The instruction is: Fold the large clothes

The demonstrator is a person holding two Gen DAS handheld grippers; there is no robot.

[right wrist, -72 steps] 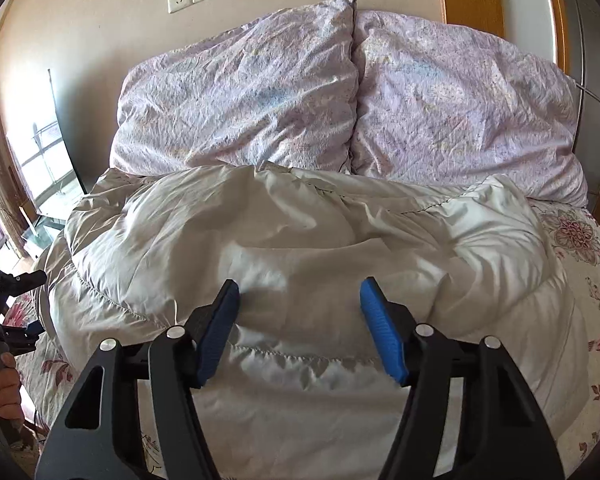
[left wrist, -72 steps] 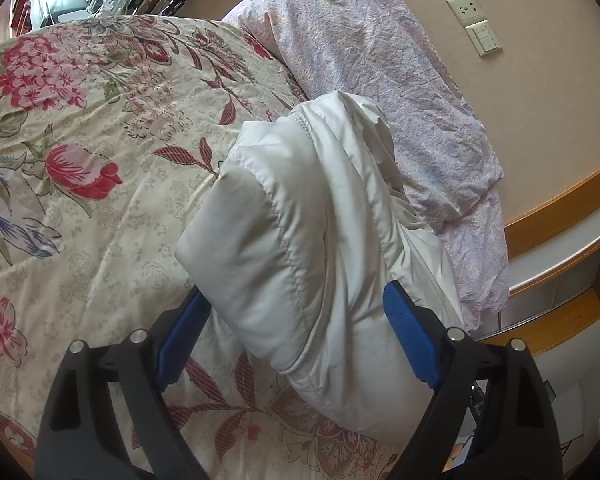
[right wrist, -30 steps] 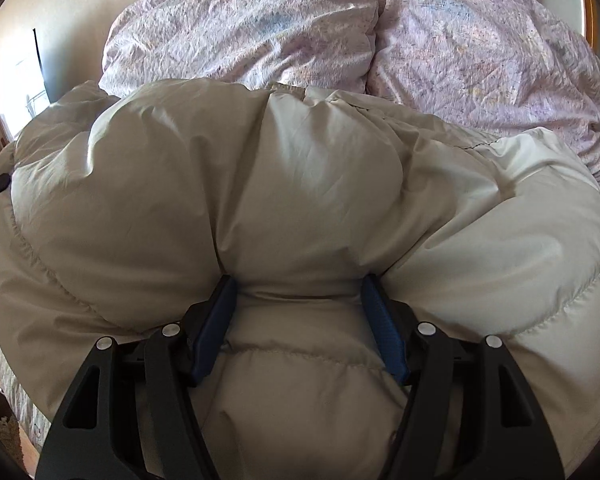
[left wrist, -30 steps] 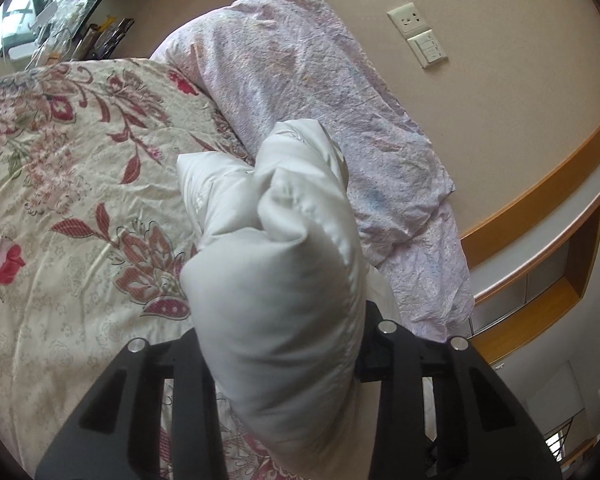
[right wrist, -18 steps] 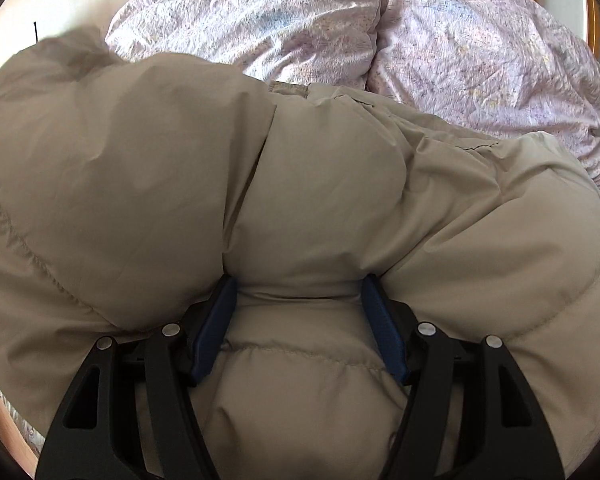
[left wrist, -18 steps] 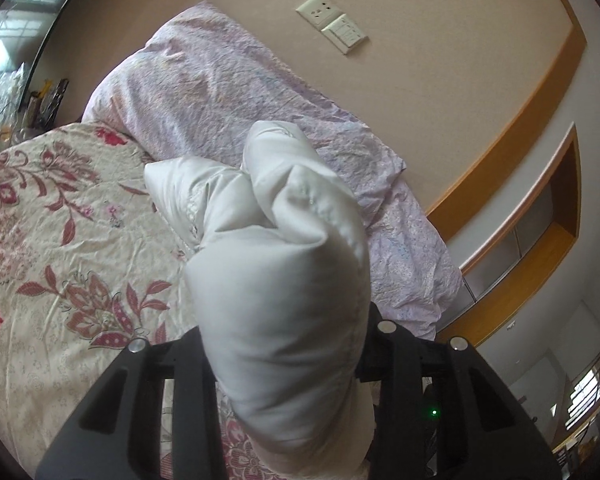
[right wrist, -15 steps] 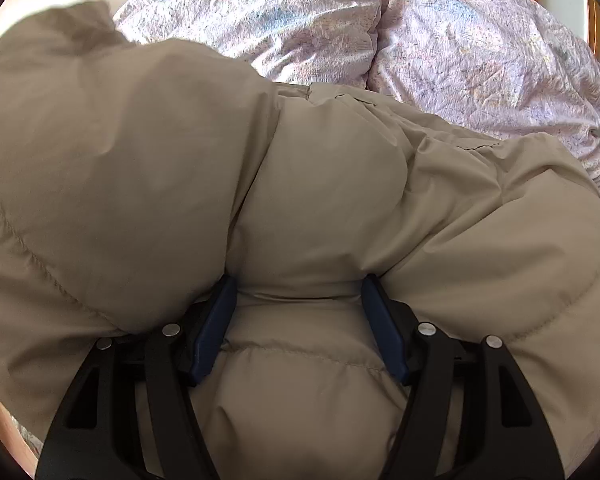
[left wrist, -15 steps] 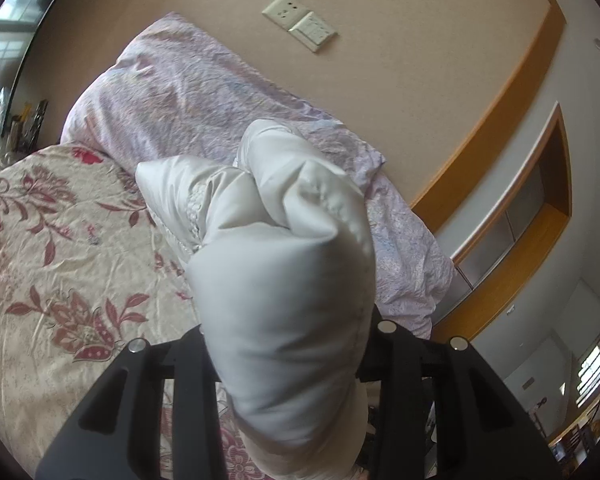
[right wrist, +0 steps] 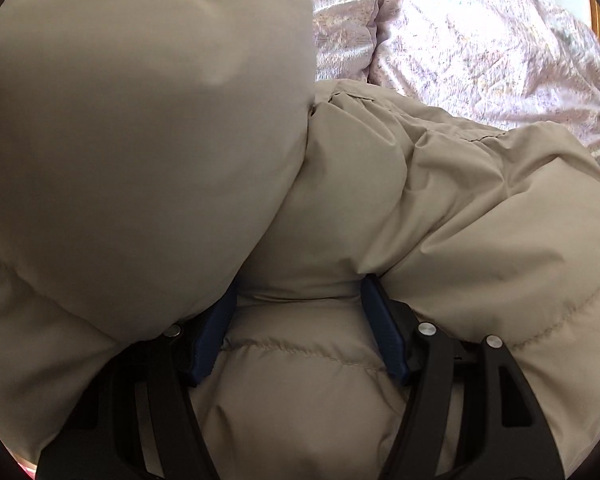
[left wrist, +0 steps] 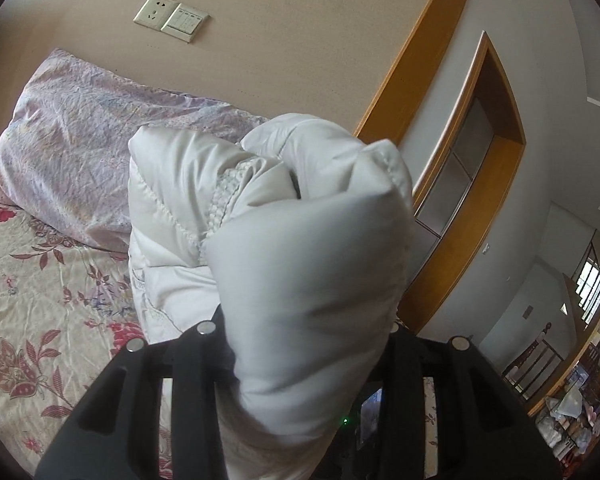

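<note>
A pale puffy down jacket (left wrist: 312,264) fills the middle of the left wrist view. My left gripper (left wrist: 304,332) is shut on a thick bundle of it and holds it lifted above the floral bedspread (left wrist: 40,300); the fingertips are hidden by the fabric. In the right wrist view the same jacket (right wrist: 440,208) lies bunched on the bed. My right gripper (right wrist: 300,312) has its blue fingers (right wrist: 384,332) pressed into a padded fold between them. A lifted part of the jacket (right wrist: 140,120) hangs close to the camera at the left.
Two lilac pillows (right wrist: 480,40) lie against the beige wall behind the jacket; one also shows in the left wrist view (left wrist: 80,152). A socket and switch plate (left wrist: 170,18) is on the wall. A wooden-framed wall niche (left wrist: 472,184) is at the right.
My left gripper closed on the jacket and lifted its end up and towards the right. That lifted part now covers the left half of the right wrist view. The right gripper has pushed into the jacket and stayed.
</note>
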